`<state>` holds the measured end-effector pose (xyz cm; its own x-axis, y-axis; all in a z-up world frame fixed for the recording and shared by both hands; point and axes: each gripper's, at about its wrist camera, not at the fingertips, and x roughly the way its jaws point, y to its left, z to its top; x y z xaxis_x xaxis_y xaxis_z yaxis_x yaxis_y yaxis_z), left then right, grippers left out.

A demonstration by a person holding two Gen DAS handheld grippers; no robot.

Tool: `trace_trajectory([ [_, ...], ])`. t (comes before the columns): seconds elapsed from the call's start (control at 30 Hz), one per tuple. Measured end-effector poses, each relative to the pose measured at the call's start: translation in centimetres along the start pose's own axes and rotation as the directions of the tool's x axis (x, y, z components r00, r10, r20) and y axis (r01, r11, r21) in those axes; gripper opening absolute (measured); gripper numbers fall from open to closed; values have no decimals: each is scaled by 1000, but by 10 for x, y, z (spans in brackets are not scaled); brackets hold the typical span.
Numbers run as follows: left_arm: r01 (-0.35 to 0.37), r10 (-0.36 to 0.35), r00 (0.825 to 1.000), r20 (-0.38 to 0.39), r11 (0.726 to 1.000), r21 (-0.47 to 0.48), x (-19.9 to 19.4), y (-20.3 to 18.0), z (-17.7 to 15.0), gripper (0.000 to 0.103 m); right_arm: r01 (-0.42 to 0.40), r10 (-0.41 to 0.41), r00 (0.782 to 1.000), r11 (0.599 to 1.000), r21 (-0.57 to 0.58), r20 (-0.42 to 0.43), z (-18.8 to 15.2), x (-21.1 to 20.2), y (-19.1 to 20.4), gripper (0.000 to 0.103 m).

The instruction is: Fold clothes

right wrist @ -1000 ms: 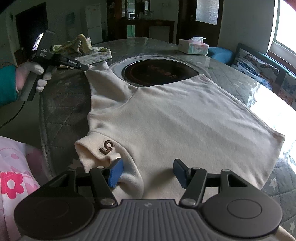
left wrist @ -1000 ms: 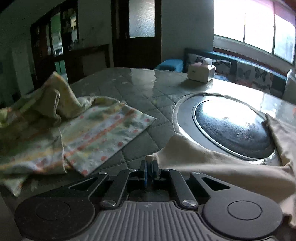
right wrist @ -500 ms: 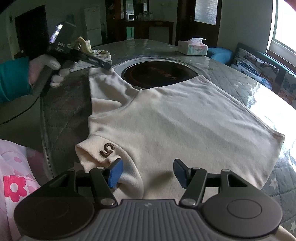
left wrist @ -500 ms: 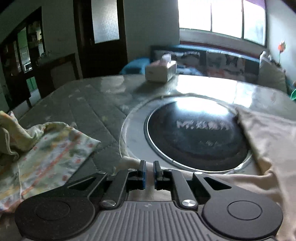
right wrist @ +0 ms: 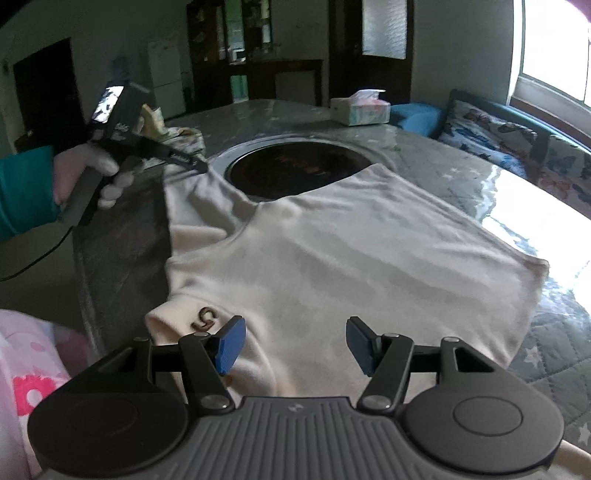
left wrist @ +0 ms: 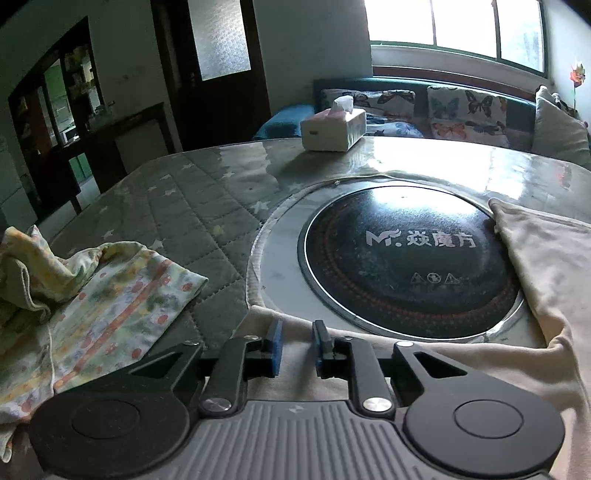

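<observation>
**Cream top spread out on the big table**

While the cream-coloured cloth top [right wrist: 332,251] lies flat on the grey quilted table cover with little stars [left wrist: 177,206], both grippers wait near it. One sleeve reaches out beside the round black glass cooker plate [left wrist: 406,266] set in the middle of the table. The left gripper [left wrist: 297,345] sits over that sleeve with its blue jaws a little way apart, holding nothing. The right gripper [right wrist: 291,345] hangs above the neck end, near a brown mark on the collar, and its jaws are wide apart. A flowery yellow cloth [left wrist: 92,299] lies bunched on the left. A white tissue box [left wrist: 334,129] stands at the far side. Behind it are butterfly cushions [left wrist: 461,110], a bright window [left wrist: 454,29] and a dark door [left wrist: 218,66].
</observation>
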<state>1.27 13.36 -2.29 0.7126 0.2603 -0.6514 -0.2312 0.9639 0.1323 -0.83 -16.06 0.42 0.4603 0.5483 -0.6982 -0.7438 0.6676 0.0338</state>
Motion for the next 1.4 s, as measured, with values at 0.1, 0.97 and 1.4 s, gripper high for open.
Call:
trace_trajectory([
  [0.1,-17,17,1000,6,1000,7,-6,-4,1,33,1,-1,1000,1000,15,-16,-4,5,1,62],
  [0.97,0,-3,999,35,998,69,-47,-63,12,70,64,-64,998,998,21,-9,-14,-10,19,62],
  [1.4,31,-36,998,50,993,111,-60,-88,11,76,88,-88,996,996,27,2,-21,-19,24,62],
])
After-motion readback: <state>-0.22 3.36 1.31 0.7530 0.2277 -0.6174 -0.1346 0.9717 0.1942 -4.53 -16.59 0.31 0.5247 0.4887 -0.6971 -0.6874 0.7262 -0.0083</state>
